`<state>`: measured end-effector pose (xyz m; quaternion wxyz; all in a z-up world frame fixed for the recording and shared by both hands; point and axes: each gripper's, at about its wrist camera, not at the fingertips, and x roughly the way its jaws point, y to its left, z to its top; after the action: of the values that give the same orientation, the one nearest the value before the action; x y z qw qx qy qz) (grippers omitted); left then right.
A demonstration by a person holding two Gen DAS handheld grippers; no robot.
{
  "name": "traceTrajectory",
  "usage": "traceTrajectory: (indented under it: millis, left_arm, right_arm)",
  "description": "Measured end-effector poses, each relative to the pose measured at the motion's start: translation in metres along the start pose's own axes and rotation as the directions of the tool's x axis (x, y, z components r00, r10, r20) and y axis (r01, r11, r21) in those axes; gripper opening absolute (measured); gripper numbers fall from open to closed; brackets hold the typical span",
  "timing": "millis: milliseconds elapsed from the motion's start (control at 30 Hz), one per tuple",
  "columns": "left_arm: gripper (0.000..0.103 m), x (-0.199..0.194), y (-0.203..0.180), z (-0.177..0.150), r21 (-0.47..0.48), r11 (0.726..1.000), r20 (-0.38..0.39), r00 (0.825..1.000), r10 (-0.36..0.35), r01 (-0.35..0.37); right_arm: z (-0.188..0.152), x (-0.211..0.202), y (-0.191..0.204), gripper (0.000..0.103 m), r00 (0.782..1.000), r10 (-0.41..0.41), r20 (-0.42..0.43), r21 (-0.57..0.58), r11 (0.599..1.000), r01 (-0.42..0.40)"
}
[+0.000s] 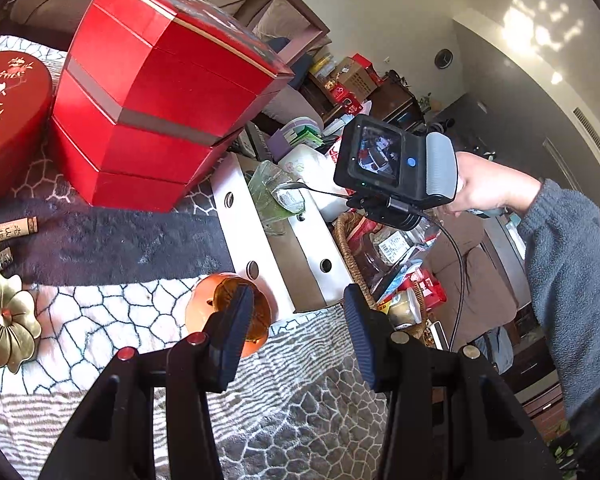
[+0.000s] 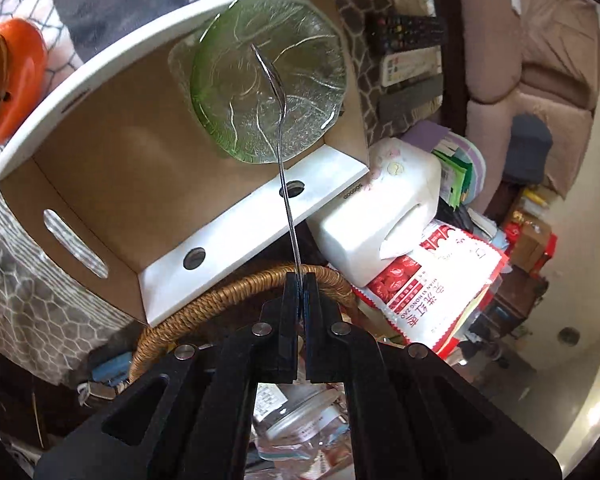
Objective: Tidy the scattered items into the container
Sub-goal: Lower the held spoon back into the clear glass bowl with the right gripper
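A white cardboard box [image 2: 240, 220] with a brown inside stands open on the patterned blanket, and a green glass plate [image 2: 268, 80] leans in its far corner. My right gripper [image 2: 300, 280] is shut on the thin handle of a metal spoon [image 2: 286, 168], whose bowl hangs over the plate. In the left wrist view the box [image 1: 240, 232], the plate [image 1: 276, 196], the spoon [image 1: 300, 187] and the right gripper [image 1: 352, 200] in a person's hand all show. My left gripper [image 1: 298, 332] is open and holds nothing. An orange pumpkin-shaped pot [image 1: 198, 308] sits just behind its left finger.
A tall red tiered box [image 1: 160, 92] and a red lacquer box [image 1: 8, 120] stand beyond the blanket. A brass lotus dish [image 1: 8, 320] and incense boxes [image 1: 8, 232] lie at the left. A wicker basket [image 2: 228, 296], tissue pack [image 2: 380, 208], snack bag [image 2: 432, 280] and remotes [image 2: 408, 40] crowd the box's right side.
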<state>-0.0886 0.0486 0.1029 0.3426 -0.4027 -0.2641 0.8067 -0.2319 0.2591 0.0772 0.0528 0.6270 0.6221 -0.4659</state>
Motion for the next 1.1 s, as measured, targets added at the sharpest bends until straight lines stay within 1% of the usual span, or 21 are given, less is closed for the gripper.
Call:
traceTrajectory:
  millis: [100,200,300,400,500,633,800,833,967,1100]
  left_arm:
    - [0.047,0.0,0.007,0.001,-0.02,1.0,0.0,1.0,-0.001,0.001]
    - [0.047,-0.001,0.006,0.002,-0.006,1.0,0.0,1.0,0.013,-0.013]
    - [0.047,-0.001,0.003,0.002,0.011,1.0,-0.001,1.0,0.019,-0.019]
    - [0.047,0.0,0.005,0.003,0.01,1.0,0.002,1.0,0.018,-0.018]
    - [0.047,0.004,0.006,0.003,0.02,0.999,-0.004,1.0,0.029,-0.029]
    - [0.047,0.014,0.002,0.0,0.051,0.998,-0.014,0.999,0.046,-0.045]
    - [0.047,0.022,-0.015,-0.005,0.151,0.986,0.01,0.997,0.077,-0.077]
    - [0.047,0.023,-0.019,-0.006,0.172,0.981,0.015,0.996,0.087,-0.089]
    - [0.047,0.032,-0.035,-0.005,0.252,0.952,0.046,0.985,0.166,-0.172]
    - [0.047,0.044,-0.049,0.005,0.323,0.925,0.074,0.979,0.188,-0.202]
  right_arm:
    - [0.01,0.009,-0.004,0.002,0.997,0.046,-0.061,-0.055,0.997,-0.05]
    - [0.02,0.019,-0.006,0.002,0.99,0.076,-0.115,-0.095,0.992,-0.088]
    - [0.033,0.024,-0.01,0.002,0.987,0.103,-0.126,-0.103,0.988,-0.117]
    - [0.043,0.029,-0.01,0.002,0.984,0.113,-0.14,-0.122,0.984,-0.131]
    - [0.051,0.034,-0.012,0.002,0.984,0.106,-0.146,-0.126,0.984,-0.125]
    - [0.056,0.035,-0.02,0.003,0.988,0.099,-0.12,-0.099,0.989,-0.111]
    - [0.057,0.034,-0.031,0.005,0.994,0.09,-0.062,-0.04,0.995,-0.092]
    - [0.057,0.032,-0.033,0.006,0.995,0.087,-0.045,-0.025,0.996,-0.088]
    - [0.05,0.029,-0.041,0.006,0.993,0.121,0.013,0.022,0.992,-0.122]
    - [0.042,0.026,-0.046,0.006,0.989,0.143,0.046,0.04,0.989,-0.145]
